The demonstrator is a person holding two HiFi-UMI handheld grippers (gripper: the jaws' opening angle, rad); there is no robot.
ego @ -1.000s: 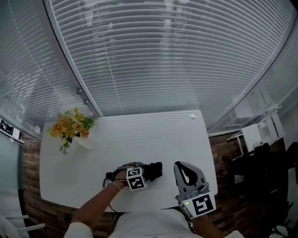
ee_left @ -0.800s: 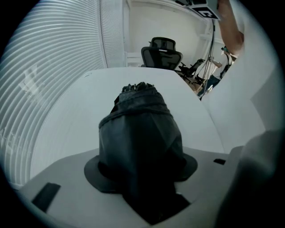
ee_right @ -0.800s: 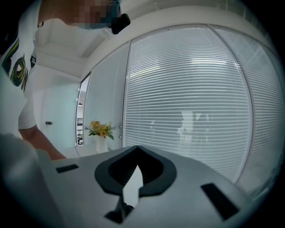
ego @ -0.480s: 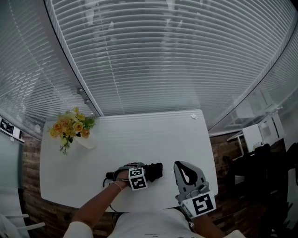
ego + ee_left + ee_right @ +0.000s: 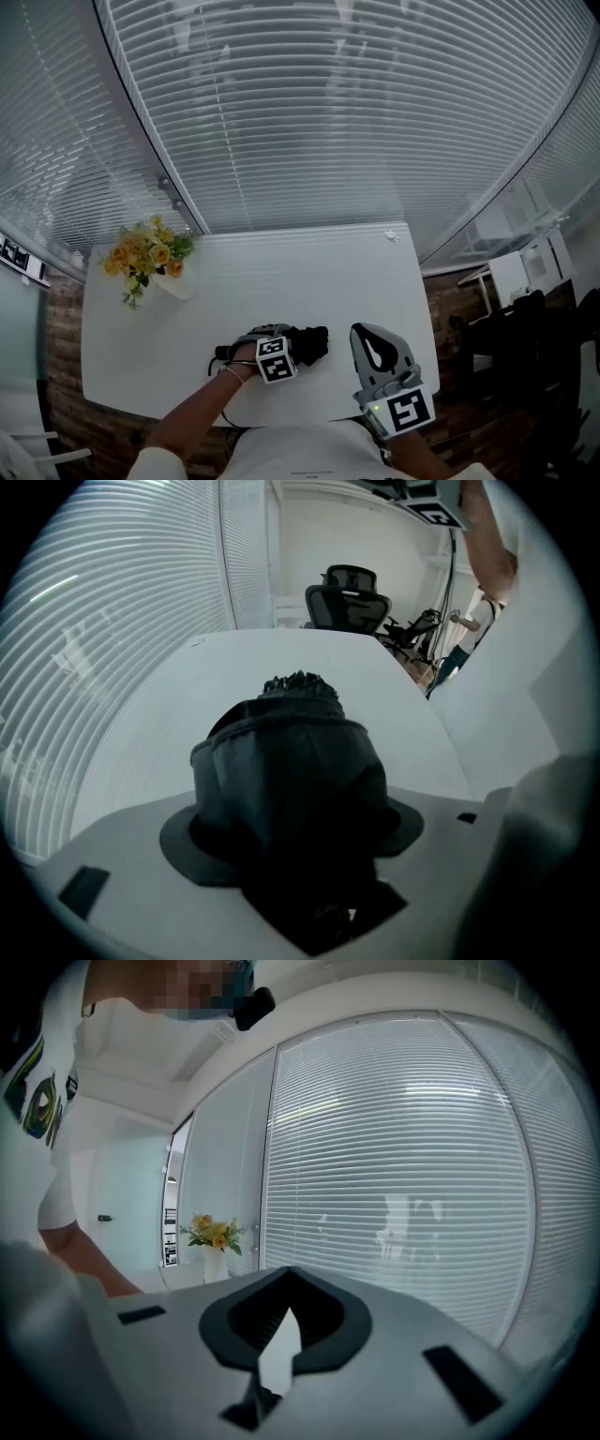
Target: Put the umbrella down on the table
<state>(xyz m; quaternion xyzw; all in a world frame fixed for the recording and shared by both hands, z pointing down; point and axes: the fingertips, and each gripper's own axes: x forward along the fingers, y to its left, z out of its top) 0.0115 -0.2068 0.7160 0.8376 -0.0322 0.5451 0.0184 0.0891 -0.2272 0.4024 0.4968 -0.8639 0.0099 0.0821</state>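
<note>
A black folded umbrella [image 5: 309, 343] lies on the white table [image 5: 281, 272] near its front edge. My left gripper [image 5: 281, 339] points steeply down over the umbrella's left end, and its jaws are opening. In the left gripper view the dark bundle of the umbrella [image 5: 291, 761] fills the gap of the left gripper [image 5: 295, 846], resting on the table [image 5: 309, 658]. My right gripper [image 5: 367, 336] hovers right of the umbrella, apart from it, pointing almost level. Its jaws stand together with nothing between them in the right gripper view [image 5: 281, 1326].
A white vase of yellow flowers [image 5: 145, 258] stands at the table's far left corner, and the vase [image 5: 214, 1241] also shows in the right gripper view. A small white object [image 5: 388, 235] lies at the far right corner. Slatted blinds [image 5: 328, 122] run behind the table. Black office chairs [image 5: 349, 597] stand beyond its right end.
</note>
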